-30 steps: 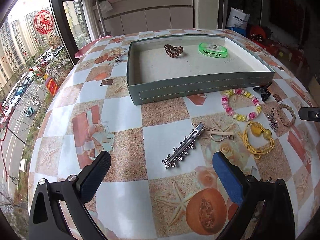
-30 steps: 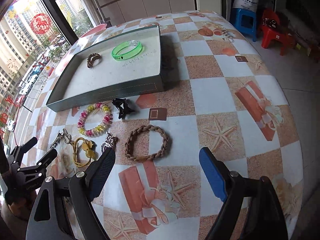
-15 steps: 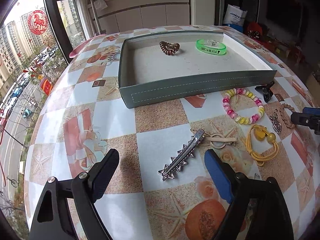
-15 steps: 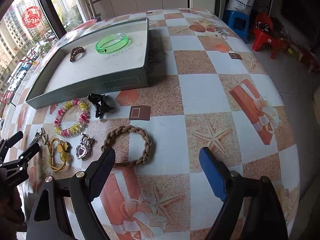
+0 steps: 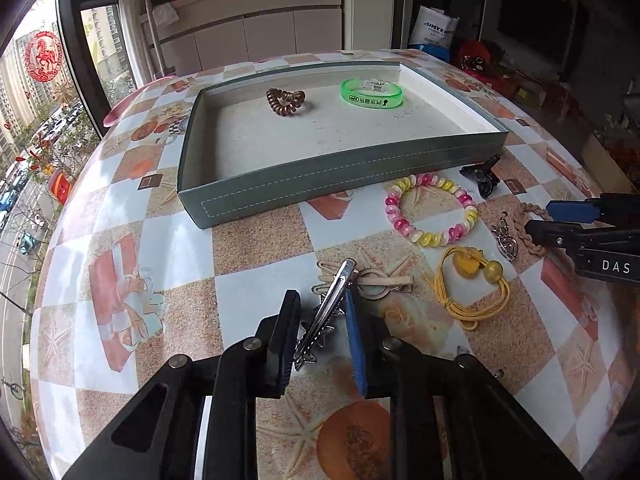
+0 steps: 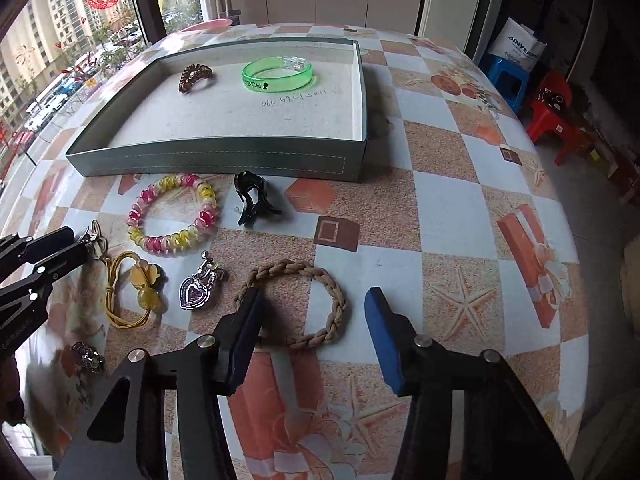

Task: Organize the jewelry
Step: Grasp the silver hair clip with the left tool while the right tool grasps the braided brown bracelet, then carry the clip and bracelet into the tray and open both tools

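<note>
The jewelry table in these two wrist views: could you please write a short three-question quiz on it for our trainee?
1. True or false: the green wristband lies inside the grey tray.
2. Which item sits between the fingers of the left gripper? A) silver hair clip B) beaded bracelet C) black claw clip
3. Fill in: the right gripper is ___ around the braided bracelet.

Key:
1. True; the brown coil hair tie is there too.
2. A
3. Open, with neither finger pressing the braid.
</note>
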